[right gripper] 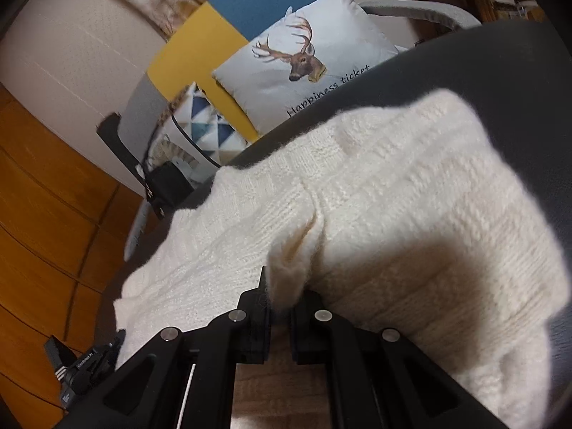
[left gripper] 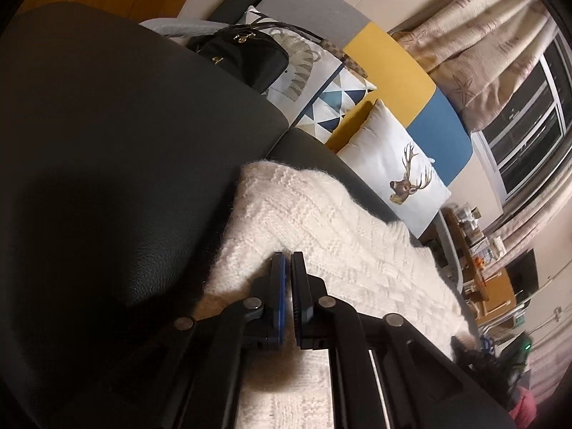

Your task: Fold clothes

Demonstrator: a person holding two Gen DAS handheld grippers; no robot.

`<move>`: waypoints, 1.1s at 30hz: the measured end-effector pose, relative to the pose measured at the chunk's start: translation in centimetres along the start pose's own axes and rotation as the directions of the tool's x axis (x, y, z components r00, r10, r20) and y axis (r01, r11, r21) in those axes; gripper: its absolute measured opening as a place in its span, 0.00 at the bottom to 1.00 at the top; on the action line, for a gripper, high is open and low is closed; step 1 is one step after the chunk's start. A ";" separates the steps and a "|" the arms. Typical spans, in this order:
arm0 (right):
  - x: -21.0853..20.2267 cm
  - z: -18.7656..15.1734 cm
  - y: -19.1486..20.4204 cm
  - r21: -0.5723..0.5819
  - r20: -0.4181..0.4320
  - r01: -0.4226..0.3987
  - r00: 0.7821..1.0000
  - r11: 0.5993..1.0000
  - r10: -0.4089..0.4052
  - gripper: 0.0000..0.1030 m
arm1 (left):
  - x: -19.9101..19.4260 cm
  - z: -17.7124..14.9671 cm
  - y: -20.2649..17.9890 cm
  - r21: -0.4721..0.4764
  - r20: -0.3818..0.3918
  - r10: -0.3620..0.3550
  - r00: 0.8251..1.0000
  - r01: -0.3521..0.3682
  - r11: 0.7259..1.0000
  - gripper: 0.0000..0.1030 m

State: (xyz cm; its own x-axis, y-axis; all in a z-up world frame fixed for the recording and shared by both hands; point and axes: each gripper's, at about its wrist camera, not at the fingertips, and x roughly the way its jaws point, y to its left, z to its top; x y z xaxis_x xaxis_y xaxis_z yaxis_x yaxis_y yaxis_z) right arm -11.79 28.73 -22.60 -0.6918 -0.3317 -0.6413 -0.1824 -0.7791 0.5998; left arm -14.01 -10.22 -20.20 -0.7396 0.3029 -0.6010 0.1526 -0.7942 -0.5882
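Left gripper (left gripper: pixel 287 261): black two-finger tool, jaws together, nothing visibly caught between them; tips rest at the near edge of the cream chunky-knit sweater (left gripper: pixel 321 221).

Right gripper (right gripper: pixel 282 286): same make, jaws clamped on a pinched-up fold of the sweater's near hem.

Sweater: spread across the dark grey leather seat cushion (left gripper: pixel 107 143), long axis running away from both grippers toward the deer-print white pillow (right gripper: pixel 304 57) at the cushion's back edge.

Judgement: the right hand alone has a hold; the left likely needs to re-grip before the hem can be carried forward.
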 end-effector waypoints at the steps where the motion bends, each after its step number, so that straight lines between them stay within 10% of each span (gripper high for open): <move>1: -0.5 0.2 0.5 -0.018 0.007 0.005 1.000 1.000 -0.005 0.08 | 0.0 0.0 0.0 -0.001 0.001 -0.003 1.000 0.003 1.000 0.06; 9: -1.8 -0.4 0.0 -0.041 0.030 0.086 0.996 0.995 -0.085 0.08 | 0.0 -0.1 0.3 -0.012 0.007 -0.026 1.000 0.026 1.000 0.06; 20: -6.6 -0.3 2.6 -0.059 0.161 -0.065 0.984 0.996 0.073 0.07 | -0.8 -0.2 -0.2 0.018 0.049 -0.056 0.997 0.056 0.998 0.12; 26: -2.9 -0.9 0.2 -0.007 0.038 0.096 0.995 0.995 -0.096 0.08 | -0.5 -0.2 0.0 0.001 0.036 -0.069 0.997 0.069 0.998 0.14; 30: -2.9 -1.3 -1.9 0.125 0.049 0.036 0.998 0.991 -0.042 0.12 | -0.4 -0.2 0.2 -0.008 0.031 -0.076 0.997 0.076 0.997 0.14; 33: -5.3 -1.1 -0.9 0.203 0.112 0.155 0.977 0.967 -0.180 0.24 | -0.5 -0.2 0.5 -0.021 0.031 -0.092 0.995 0.093 0.995 0.14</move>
State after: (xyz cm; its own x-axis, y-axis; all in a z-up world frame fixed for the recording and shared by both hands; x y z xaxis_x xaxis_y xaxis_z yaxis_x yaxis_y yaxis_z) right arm -7.14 30.63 -20.28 -0.7215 -0.1246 -0.6811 -0.4254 -0.6964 0.5780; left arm -13.43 -10.65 -20.35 -0.7707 0.3584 -0.5269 0.0970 -0.7512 -0.6529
